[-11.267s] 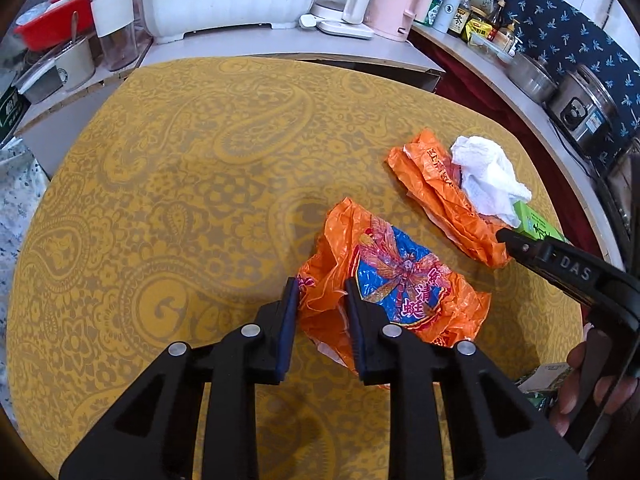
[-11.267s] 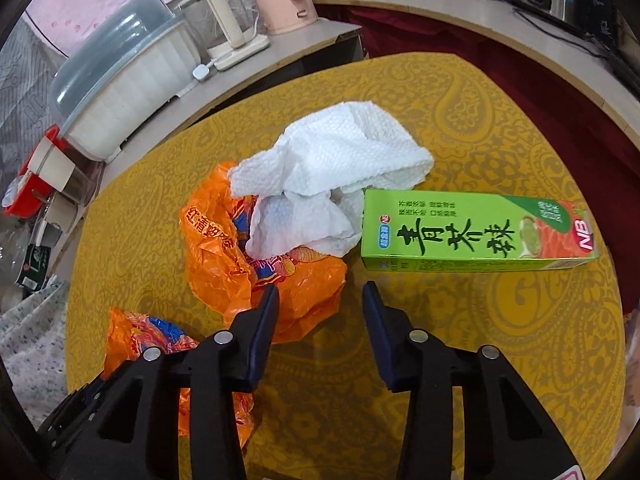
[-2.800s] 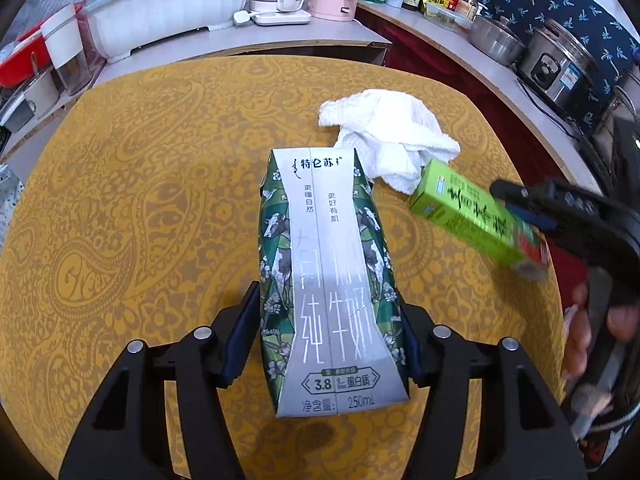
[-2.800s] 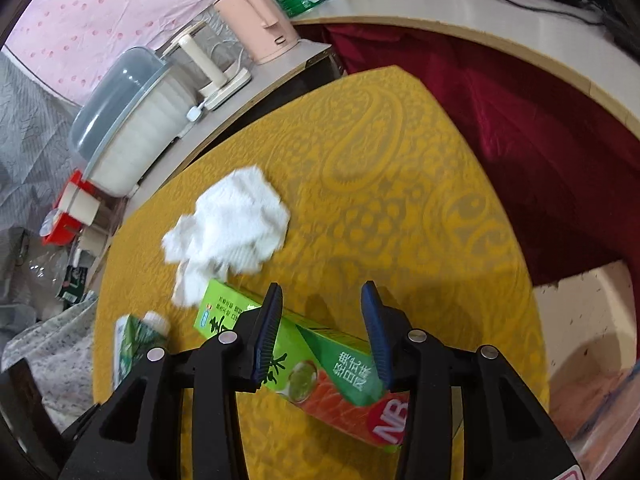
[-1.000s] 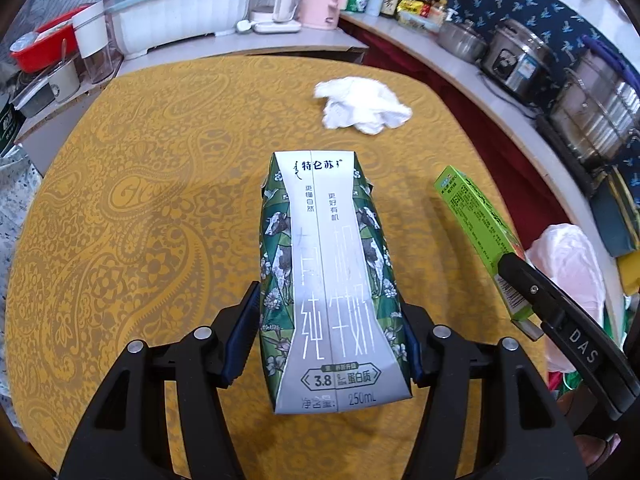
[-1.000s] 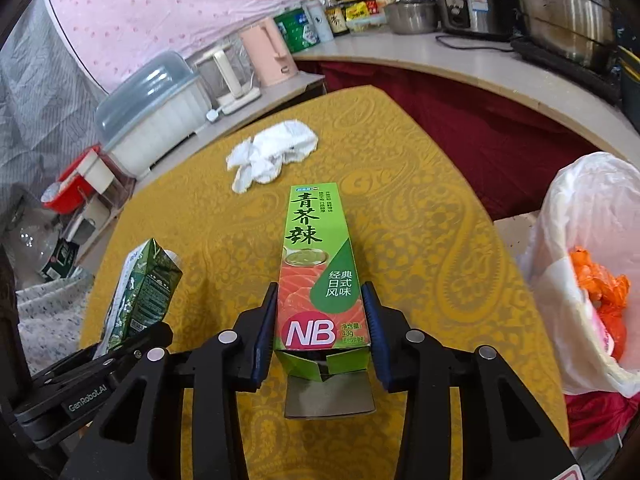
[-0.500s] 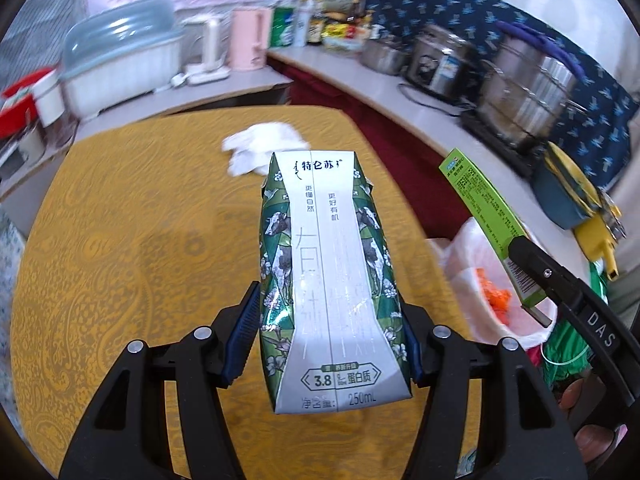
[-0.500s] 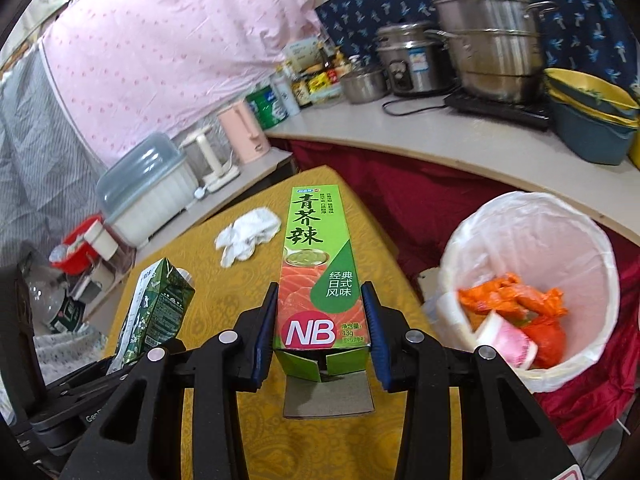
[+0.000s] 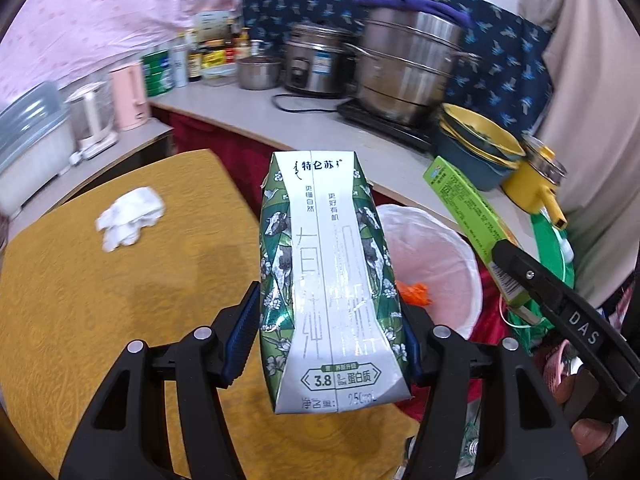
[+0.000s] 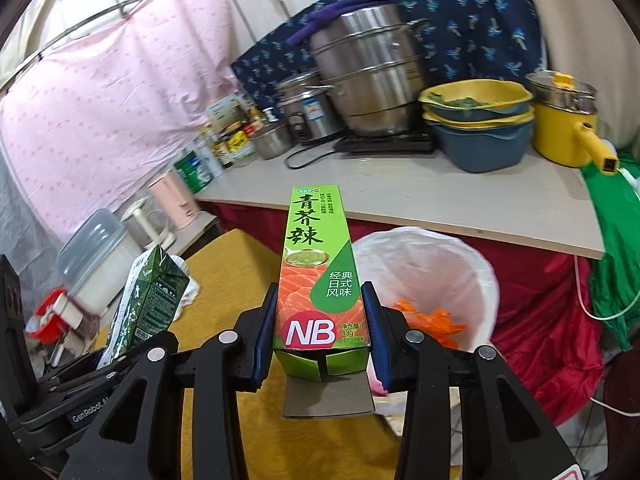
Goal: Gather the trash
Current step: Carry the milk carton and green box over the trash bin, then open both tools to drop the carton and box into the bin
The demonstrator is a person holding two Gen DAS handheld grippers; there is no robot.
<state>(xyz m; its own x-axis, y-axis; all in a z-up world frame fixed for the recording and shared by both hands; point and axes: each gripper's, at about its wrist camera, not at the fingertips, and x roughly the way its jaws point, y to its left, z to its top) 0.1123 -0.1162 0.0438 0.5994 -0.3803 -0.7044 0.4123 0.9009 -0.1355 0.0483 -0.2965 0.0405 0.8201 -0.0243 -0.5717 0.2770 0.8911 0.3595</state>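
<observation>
My left gripper point(image 9: 330, 332) is shut on a green and white milk carton point(image 9: 328, 276), held up above the table's right edge. My right gripper point(image 10: 320, 332) is shut on a long green wasabi box point(image 10: 318, 276), held up in front of the bin. The carton also shows in the right wrist view point(image 10: 148, 300), and the box in the left wrist view point(image 9: 468, 216). A white-lined trash bin point(image 9: 432, 264) stands beside the table with orange wrappers point(image 10: 432, 318) inside. A crumpled white tissue point(image 9: 128, 216) lies on the yellow table point(image 9: 80, 300).
A counter point(image 10: 440, 204) behind the bin holds steel pots point(image 10: 368, 68), stacked bowls point(image 10: 480, 120), a yellow pot point(image 10: 568, 120), bottles and a pink kettle point(image 9: 128, 94). A red cloth point(image 10: 540, 320) hangs under the counter. A green bag point(image 10: 616, 248) sits at the right.
Both grippers have swung right and lifted with their loads, from over the table toward the bin. The bin now shows nearer the middle of both views. The tissue has stayed on the table.
</observation>
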